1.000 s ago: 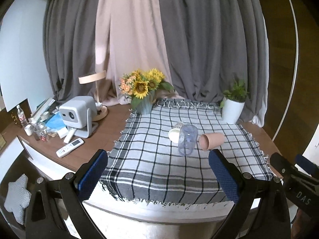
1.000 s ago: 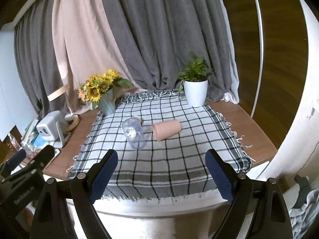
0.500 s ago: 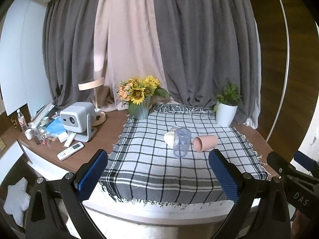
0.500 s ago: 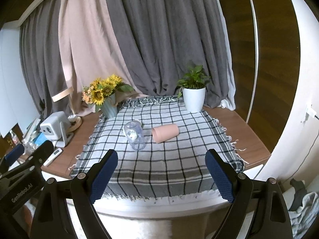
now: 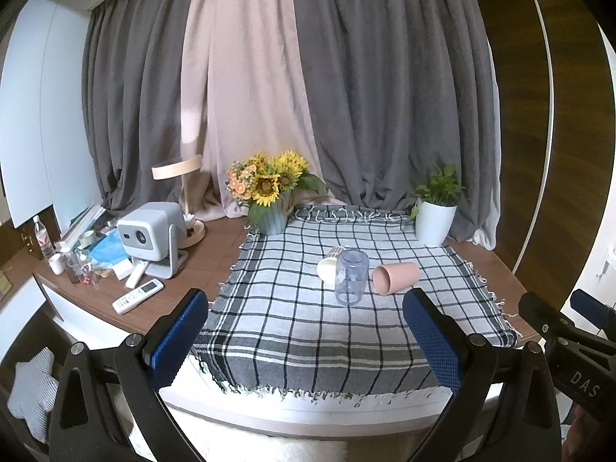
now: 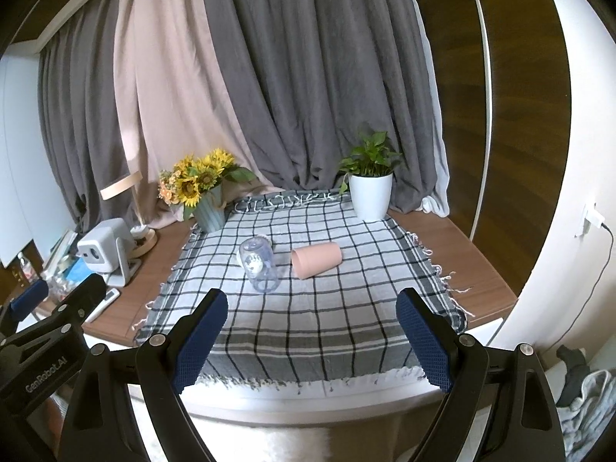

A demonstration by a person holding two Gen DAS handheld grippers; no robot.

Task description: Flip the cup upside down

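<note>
Three cups are on a checked cloth (image 5: 292, 319) (image 6: 346, 308). A clear plastic cup (image 5: 349, 276) (image 6: 258, 264) stands upside down in the middle. A pink cup (image 5: 395, 277) (image 6: 316, 259) lies on its side to its right. A cream cup (image 5: 328, 268) lies on its side behind the clear one, mostly hidden in the right wrist view. My left gripper (image 5: 306, 340) and right gripper (image 6: 310, 344) are both open and empty, held off the table's front edge, well short of the cups.
A sunflower vase (image 5: 271, 196) (image 6: 206, 192) stands at the cloth's back left, a white potted plant (image 5: 437, 211) (image 6: 369, 188) at back right. A projector (image 5: 150, 231), lamp (image 5: 181, 192), remote (image 5: 138, 295) and small clutter sit left. Curtains hang behind.
Both grippers have drawn back and up from the table, so the cups look smaller and farther. The cups have not moved.
</note>
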